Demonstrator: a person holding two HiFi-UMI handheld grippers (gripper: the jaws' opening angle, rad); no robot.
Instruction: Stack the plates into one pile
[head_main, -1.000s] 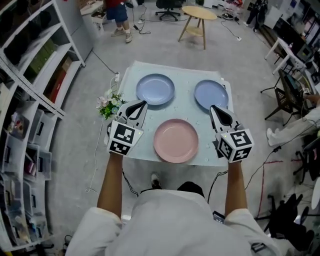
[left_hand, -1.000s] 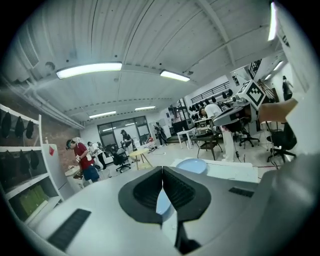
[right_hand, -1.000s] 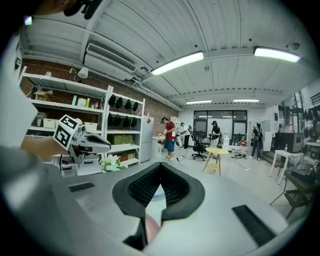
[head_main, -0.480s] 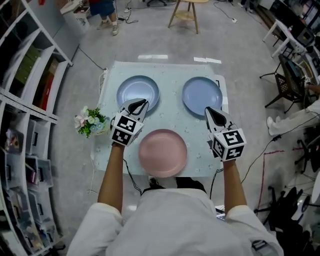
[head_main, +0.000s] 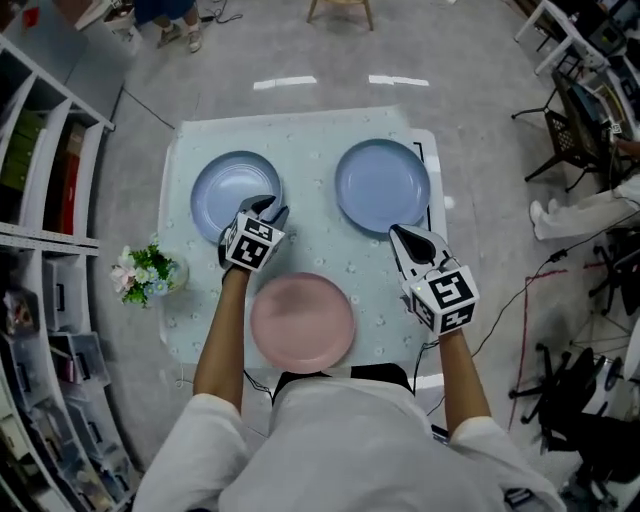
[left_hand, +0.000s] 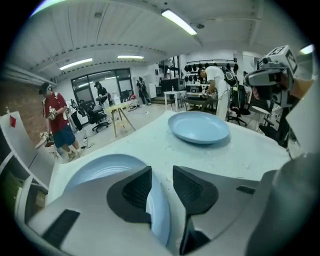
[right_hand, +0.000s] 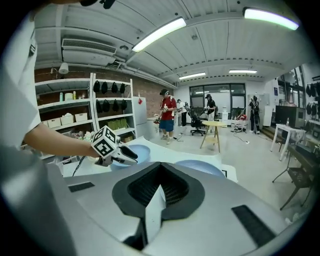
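Three plates lie apart on the pale cloth table (head_main: 310, 130): a blue plate at the left (head_main: 225, 190), a blue plate at the right (head_main: 382, 185) and a pink plate (head_main: 302, 322) near the front edge. My left gripper (head_main: 268, 206) is at the left blue plate's right rim. In the left gripper view its jaws (left_hand: 161, 170) are opening, with that plate's (left_hand: 100, 170) rim lying between them and the pads not pressing on it. The right blue plate (left_hand: 198, 127) lies beyond. My right gripper (head_main: 398, 234) is shut and empty, just in front of the right blue plate (right_hand: 200, 167).
A small pot of flowers (head_main: 145, 275) stands off the table's left edge. Shelving (head_main: 40, 200) runs along the left. A chair (head_main: 565, 140) and floor cables are at the right. Several people and a wooden stool (left_hand: 120, 115) are in the room behind.
My left gripper has moved forward to the left blue plate's rim and its jaws have parted. The right gripper has edged forward, still shut. The view has tilted down over the table.
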